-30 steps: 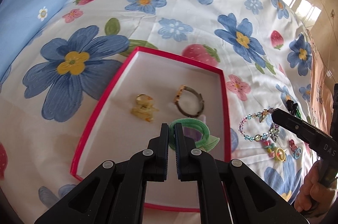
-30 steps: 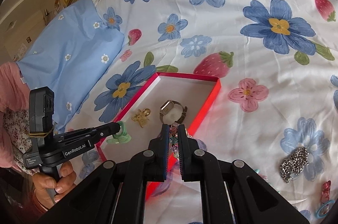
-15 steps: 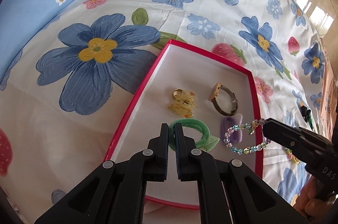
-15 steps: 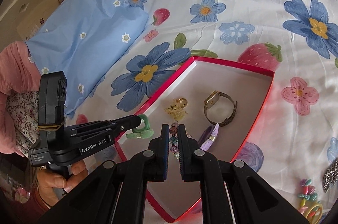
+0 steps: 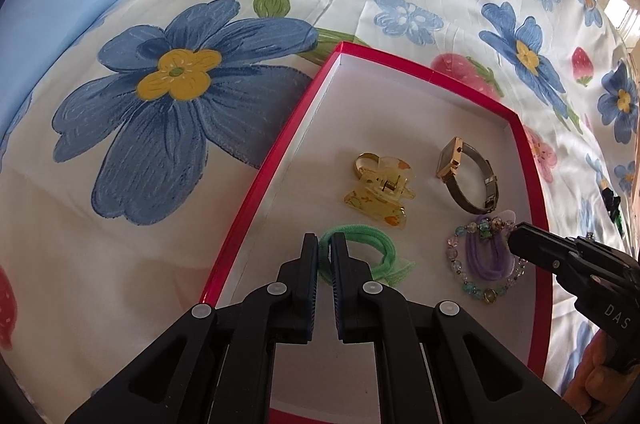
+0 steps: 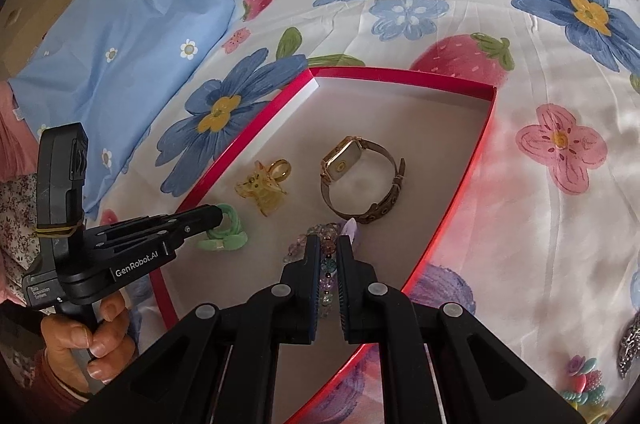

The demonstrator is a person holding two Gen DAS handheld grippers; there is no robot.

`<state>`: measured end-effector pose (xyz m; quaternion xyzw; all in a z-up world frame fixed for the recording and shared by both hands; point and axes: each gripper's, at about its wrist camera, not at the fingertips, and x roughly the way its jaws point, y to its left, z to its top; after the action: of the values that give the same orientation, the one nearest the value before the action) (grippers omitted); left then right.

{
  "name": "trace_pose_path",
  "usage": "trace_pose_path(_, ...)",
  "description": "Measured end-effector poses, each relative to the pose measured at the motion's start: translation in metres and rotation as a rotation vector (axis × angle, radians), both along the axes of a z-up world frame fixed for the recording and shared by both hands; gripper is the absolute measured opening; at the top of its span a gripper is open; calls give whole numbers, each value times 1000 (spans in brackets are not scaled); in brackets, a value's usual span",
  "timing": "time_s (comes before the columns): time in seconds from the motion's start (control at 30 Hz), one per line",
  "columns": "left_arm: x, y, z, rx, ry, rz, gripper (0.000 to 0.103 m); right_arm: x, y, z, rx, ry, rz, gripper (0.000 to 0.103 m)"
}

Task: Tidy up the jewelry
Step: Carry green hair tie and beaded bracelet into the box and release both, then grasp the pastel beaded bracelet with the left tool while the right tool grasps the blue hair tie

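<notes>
**A:** Grippers first: what does each one hold?

**B:** Left gripper (image 5: 325, 251) is pinched narrow on the green hair tie (image 5: 362, 256), low inside the red box (image 5: 256, 192), near its left wall. Right gripper (image 6: 329, 256) is clamped on the beaded bracelet (image 5: 472, 264), which is draped over a purple hair tie (image 5: 486, 258) just below the watch (image 5: 468, 180).

**B:** Probably each piece is carried low so it settles flat in its own spot.

**A:** And the yellow claw clip (image 5: 378, 190)?

**B:** Mid-box, beside the watch. More trinkets (image 6: 586, 386) wait on the bedsheet (image 5: 360, 8) outside the box.
</notes>
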<state>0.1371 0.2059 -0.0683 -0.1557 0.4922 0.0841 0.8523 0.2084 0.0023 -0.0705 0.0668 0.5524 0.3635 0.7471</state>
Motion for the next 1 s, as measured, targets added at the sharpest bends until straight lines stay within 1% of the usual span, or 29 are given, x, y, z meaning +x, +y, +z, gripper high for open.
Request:
trace_pose_path(0.17, 2, 1, -6, -4, 9, 3, 8, 0, 3, -3, -20, -6, 12, 8)
trace_pose_path(0.23, 3, 2, -7, -10, 13, 7, 11, 1, 3, -4, -25, -6, 16, 10)
trace_pose_path(0.27, 3, 3, -7, -12, 14, 11, 15, 1, 3, -5, -25, -5, 17, 11)
trace_pose_path(0.3, 2, 3, -7, -12, 14, 15, 21, 0, 3, -4, -24, -5, 17, 12)
trace_pose_path(0.33, 2, 4, -7, -10, 12, 18, 22, 1, 3, -5, -23, -5, 16, 12)
trace_pose_path(0.53, -2, 2, -1, -11, 0, 20, 26, 2, 1, -4, -3, 8, 4, 14)
trace_pose_path(0.57, -3, 2, 0, -11, -2, 21, 29, 2, 0, -3, 2, 10, 1, 15)
trace_pose_path(0.6, -4, 2, 2, -10, -6, 23, 32, 2, -1, -2, 10, 11, -2, 18)
trace_pose_path(0.63, -6, 2, 4, -8, -10, 26, 33, 2, -2, 0, 19, 11, -7, 23)
trace_pose_path(0.7, -10, 1, 9, -9, -18, 27, 34, 1, -5, 5, 28, 2, -15, 28)
trace_pose_path(0.87, -21, -2, 24, -13, -44, 30, 40, 0, -20, 21, 55, -25, -47, 31)
trace_pose_path(0.93, -28, -3, 31, -21, -59, 37, 42, 0, -28, 28, 64, -33, -64, 35)
trace_pose_path(1.0, -35, -5, 37, -28, -71, 39, 44, -2, -38, 33, 72, -40, -82, 37)
